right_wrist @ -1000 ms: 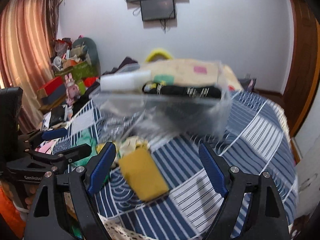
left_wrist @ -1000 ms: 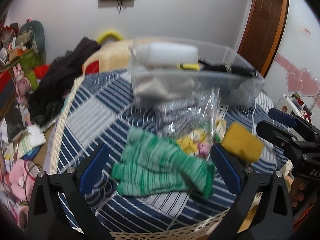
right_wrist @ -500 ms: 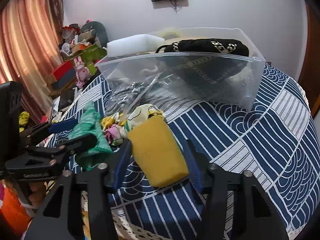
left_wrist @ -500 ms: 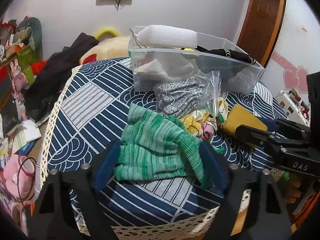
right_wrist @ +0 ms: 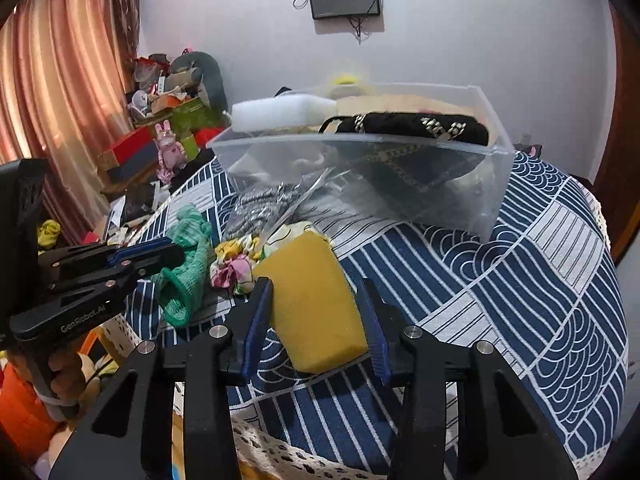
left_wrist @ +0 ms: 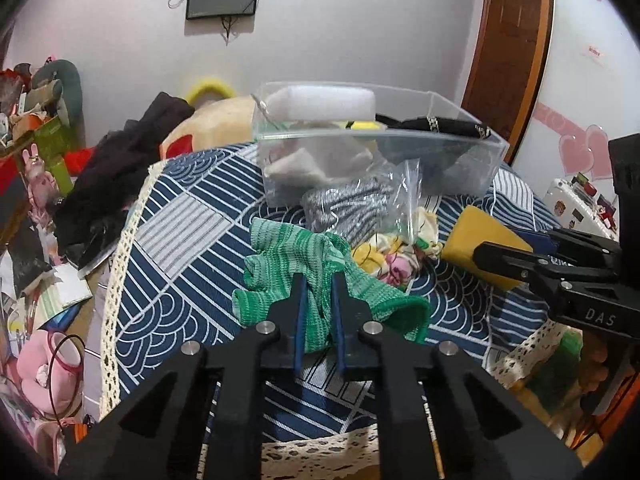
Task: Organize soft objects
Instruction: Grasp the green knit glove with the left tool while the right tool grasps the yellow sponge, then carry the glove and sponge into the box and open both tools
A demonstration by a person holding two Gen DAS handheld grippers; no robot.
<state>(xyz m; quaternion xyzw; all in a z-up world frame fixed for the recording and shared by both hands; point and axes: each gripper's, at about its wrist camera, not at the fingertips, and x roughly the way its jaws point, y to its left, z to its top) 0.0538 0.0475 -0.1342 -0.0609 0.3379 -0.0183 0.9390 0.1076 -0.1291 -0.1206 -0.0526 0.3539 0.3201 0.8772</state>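
My left gripper (left_wrist: 319, 280) is shut on a green knit glove (left_wrist: 280, 252), pinching a fold of it on the blue patterned table (left_wrist: 176, 264). The glove also shows in the right wrist view (right_wrist: 188, 264). My right gripper (right_wrist: 316, 292) is shut on a yellow sponge (right_wrist: 316, 304), one finger on each side, near the table's front edge. The sponge also shows in the left wrist view (left_wrist: 476, 236). A clear plastic bin (right_wrist: 400, 188) stands behind and holds white foam (right_wrist: 280, 114) and a black bag (right_wrist: 408, 128).
A clear bag of grey fabric (left_wrist: 352, 204) and a floral cloth (left_wrist: 384, 256) lie between the glove and the sponge. Dark clothes (left_wrist: 116, 176) lie left of the table. Clutter and boxes (right_wrist: 160, 136) stand at the left. A door (left_wrist: 512, 52) is at the right.
Both grippers have moved forward and closed: the left one onto the green glove, the right one onto the yellow sponge.
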